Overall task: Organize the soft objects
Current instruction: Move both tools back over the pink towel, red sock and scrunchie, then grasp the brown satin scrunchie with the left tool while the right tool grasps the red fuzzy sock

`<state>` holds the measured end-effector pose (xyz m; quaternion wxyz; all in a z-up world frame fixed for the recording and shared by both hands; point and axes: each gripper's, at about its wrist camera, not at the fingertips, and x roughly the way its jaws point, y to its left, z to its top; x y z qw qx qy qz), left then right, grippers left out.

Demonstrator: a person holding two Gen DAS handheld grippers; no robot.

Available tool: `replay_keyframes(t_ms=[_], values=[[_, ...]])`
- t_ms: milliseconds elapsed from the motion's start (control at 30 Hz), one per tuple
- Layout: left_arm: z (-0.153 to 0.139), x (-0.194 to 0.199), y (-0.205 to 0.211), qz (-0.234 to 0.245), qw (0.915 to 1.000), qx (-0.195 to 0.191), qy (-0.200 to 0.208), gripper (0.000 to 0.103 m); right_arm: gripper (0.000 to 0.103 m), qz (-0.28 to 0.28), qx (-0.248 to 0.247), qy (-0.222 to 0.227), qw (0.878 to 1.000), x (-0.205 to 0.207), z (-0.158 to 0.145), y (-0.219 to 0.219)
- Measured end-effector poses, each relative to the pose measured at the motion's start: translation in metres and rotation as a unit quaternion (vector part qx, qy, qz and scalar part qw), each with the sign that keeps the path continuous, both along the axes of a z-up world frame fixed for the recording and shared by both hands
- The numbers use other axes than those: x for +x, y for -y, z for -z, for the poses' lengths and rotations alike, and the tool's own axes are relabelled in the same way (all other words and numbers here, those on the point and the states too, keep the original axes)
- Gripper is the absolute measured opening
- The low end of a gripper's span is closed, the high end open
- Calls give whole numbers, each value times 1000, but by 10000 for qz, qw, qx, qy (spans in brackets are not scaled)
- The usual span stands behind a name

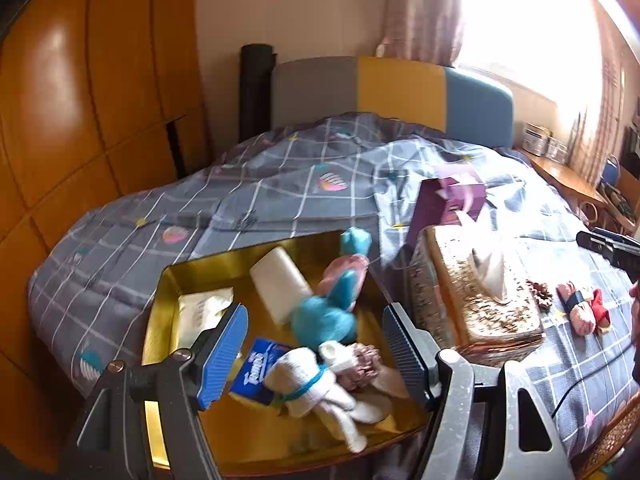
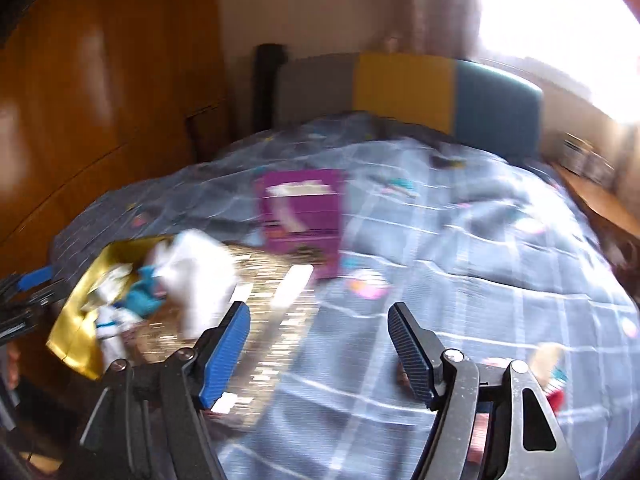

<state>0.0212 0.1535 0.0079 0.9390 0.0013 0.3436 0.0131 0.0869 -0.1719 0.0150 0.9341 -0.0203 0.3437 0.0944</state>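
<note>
— So, the fingers first: how do they stand?

— Both pairs are spread with nothing between the pads. The left gripper hangs over the gold tray, its blue-padded fingers apart above the toys. The right gripper is just as wide, over bare quilt, and its view is smeared with blur.

— What lies under the left one?

— A white knitted doll with a teal cord round it, touching a pinkish-brown soft thing and lying partly across a blue tissue packet. Just beyond is a teal plush toy with pink on it (one ear sticks up over the tray's far rim), then a white bar-shaped pack and a pale sachet in the far left corner.

— And outside the tray?

— Beside it on the right stands a woven gold tissue box with a tissue poking out, and behind that a purple box. Further right, on the checked grey quilt of the bed, lie a small pink doll and a brown flower-like piece — both well apart from the tray. The right gripper's tip shows dark at that view's right edge.

— Anything from the right wrist?

— The tray sits at far left, the purple box straight ahead.
</note>
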Motion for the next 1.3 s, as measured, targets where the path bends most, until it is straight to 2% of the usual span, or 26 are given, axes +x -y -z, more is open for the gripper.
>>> replay_keyframes(t_ms=[133, 267, 467, 600, 667, 967, 1133, 1233, 1300], values=[[-7, 5, 20, 239, 9996, 110, 55, 71, 76, 777, -20, 66, 9970, 5, 1, 53], [-12, 9, 42, 481, 9985, 224, 94, 71, 77, 1504, 31, 35, 9886, 9, 6, 107], [-19, 15, 76, 888, 9952, 384, 130, 71, 77, 2455, 84, -33, 9694, 9, 25, 174], [-22, 20, 99, 1167, 9920, 449, 159, 71, 77, 2952, 453, -203, 9542, 4, 40, 206], [-24, 22, 113, 1319, 9901, 459, 167, 71, 77, 3072, 640, -106, 9494, 0, 39, 213], [-31, 37, 175, 2083, 9777, 252, 72, 71, 81, 3270, 783, -206, 9415, -1, 42, 221], [-30, 48, 221, 2545, 9669, 154, -123, 71, 81, 3528, 956, -445, 9297, -3, 50, 234], [-22, 52, 254, 2815, 9586, 361, -221, 71, 81, 3613, 1106, -489, 9246, -5, 52, 240], [-9, 59, 275, 2996, 9522, 330, -495, 71, 81, 3628, 1192, -471, 9230, -7, 51, 242]])
